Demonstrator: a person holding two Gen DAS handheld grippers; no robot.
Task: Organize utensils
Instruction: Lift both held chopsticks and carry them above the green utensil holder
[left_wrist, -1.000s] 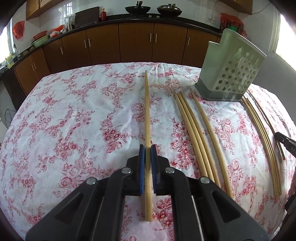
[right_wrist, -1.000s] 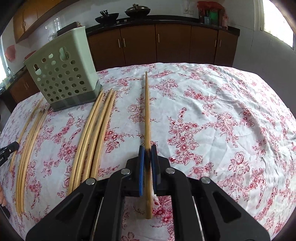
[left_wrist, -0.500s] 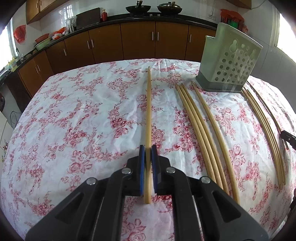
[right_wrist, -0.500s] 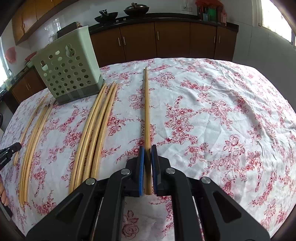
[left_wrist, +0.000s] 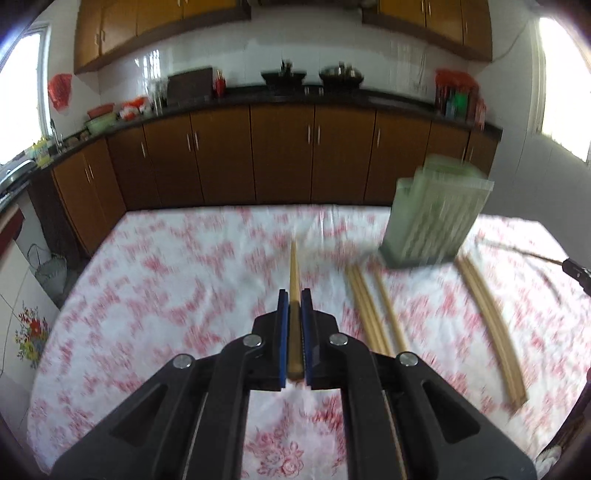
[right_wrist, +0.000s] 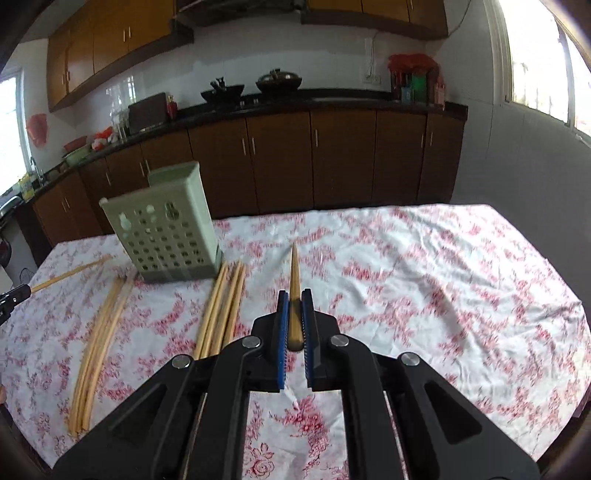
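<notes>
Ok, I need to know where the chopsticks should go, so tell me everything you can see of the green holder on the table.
The green holder is a pale green plastic caddy, roughly rectangular, with an open top and walls pierced by rows of round holes plus a few larger cutouts near the rim. It sits in a darker grey base tray, upright on the floral tablecloth. Loose chopsticks lie on the cloth on both sides of it. No gripper touches it. Its inside is not visible.

Both my claws now hold their chopsticks up off the counter: the left chopstick and the right chopstick no longer lie on the cloth, tips in the air.
</notes>
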